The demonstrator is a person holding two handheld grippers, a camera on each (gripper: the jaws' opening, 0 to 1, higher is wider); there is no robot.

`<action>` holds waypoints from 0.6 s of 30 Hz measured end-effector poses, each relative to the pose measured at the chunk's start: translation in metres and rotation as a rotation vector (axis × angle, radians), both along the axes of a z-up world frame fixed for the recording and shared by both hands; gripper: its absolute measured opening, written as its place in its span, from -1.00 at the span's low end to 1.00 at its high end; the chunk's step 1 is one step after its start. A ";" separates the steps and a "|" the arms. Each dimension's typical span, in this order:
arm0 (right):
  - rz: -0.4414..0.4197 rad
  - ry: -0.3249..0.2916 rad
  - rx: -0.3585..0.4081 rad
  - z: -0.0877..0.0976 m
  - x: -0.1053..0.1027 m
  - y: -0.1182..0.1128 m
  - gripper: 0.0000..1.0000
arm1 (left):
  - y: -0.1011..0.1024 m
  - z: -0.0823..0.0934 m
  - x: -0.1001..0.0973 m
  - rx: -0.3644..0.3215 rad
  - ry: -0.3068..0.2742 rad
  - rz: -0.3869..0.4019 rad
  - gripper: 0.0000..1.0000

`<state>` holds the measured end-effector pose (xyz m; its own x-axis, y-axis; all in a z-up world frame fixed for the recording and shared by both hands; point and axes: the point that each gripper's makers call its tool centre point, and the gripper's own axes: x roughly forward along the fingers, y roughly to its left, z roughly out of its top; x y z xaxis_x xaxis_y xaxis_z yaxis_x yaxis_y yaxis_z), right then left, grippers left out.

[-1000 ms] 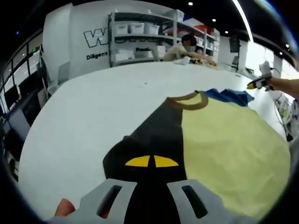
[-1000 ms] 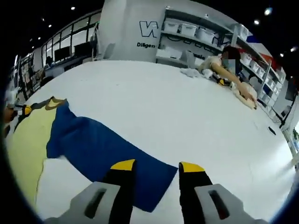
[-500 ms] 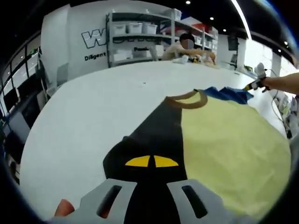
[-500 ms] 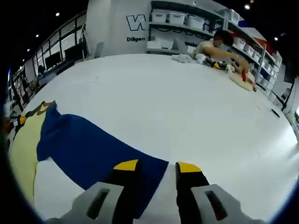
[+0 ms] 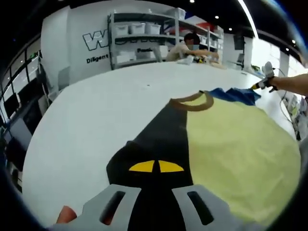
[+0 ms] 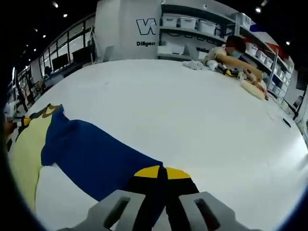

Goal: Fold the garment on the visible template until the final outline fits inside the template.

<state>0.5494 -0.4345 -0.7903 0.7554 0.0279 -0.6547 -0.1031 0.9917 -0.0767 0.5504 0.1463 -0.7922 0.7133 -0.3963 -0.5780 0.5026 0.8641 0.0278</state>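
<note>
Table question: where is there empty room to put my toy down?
The white table is bare between the blue sleeve and the person working at the far edge. The shirt's yellow body and black sleeve take up the near side.

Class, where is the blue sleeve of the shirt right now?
In the right gripper view the blue sleeve lies flat on the white table, running from the yellow body at left to the right tool, whose jaws are shut on its end.

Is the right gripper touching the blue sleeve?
Touching. In the right gripper view, the right gripper is closed on the edge of the blue sleeve, with no gap between its jaws.
</note>
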 end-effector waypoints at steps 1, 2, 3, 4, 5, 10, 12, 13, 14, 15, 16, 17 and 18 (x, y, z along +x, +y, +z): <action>-0.007 -0.008 -0.010 0.002 -0.001 -0.003 -1.00 | 0.000 0.000 0.000 0.001 0.000 0.000 -1.00; -0.016 -0.012 -0.015 0.005 -0.003 -0.007 -1.00 | 0.000 0.000 0.000 0.003 -0.001 -0.001 -1.00; -0.020 -0.015 -0.016 0.006 -0.004 -0.009 -1.00 | 0.000 0.000 -0.001 0.003 -0.002 -0.001 -1.00; -0.030 -0.021 -0.039 0.008 -0.005 -0.013 -1.00 | 0.000 0.000 0.000 0.003 -0.002 -0.001 -1.00; -0.032 -0.019 -0.048 0.009 -0.006 -0.017 -1.00 | 0.000 0.000 0.000 0.004 -0.002 -0.001 -1.00; -0.068 -0.020 -0.081 0.011 -0.014 -0.034 -1.00 | 0.000 0.000 -0.001 0.005 -0.005 -0.001 -1.00; -0.067 -0.012 -0.084 0.010 -0.017 -0.037 -1.00 | -0.001 0.000 -0.001 0.007 -0.007 -0.002 -1.00; -0.058 -0.004 -0.105 0.009 -0.018 -0.040 -1.00 | -0.001 0.000 -0.001 0.007 -0.007 -0.003 -1.00; -0.057 0.007 -0.111 0.007 -0.020 -0.041 -1.00 | -0.001 0.000 -0.001 0.006 -0.007 -0.003 -1.00; -0.057 0.011 -0.112 0.007 -0.020 -0.043 -1.00 | -0.001 0.000 -0.001 0.006 -0.007 -0.003 -1.00; -0.064 0.012 -0.118 0.007 -0.022 -0.046 -1.00 | -0.001 0.000 -0.001 0.007 -0.007 -0.004 -1.00; -0.076 0.017 -0.121 0.006 -0.022 -0.051 -1.00 | -0.001 0.000 -0.001 0.007 -0.007 -0.004 -1.00; -0.088 0.021 -0.114 0.005 -0.024 -0.052 -1.00 | 0.000 0.000 -0.001 0.007 -0.008 -0.004 -1.00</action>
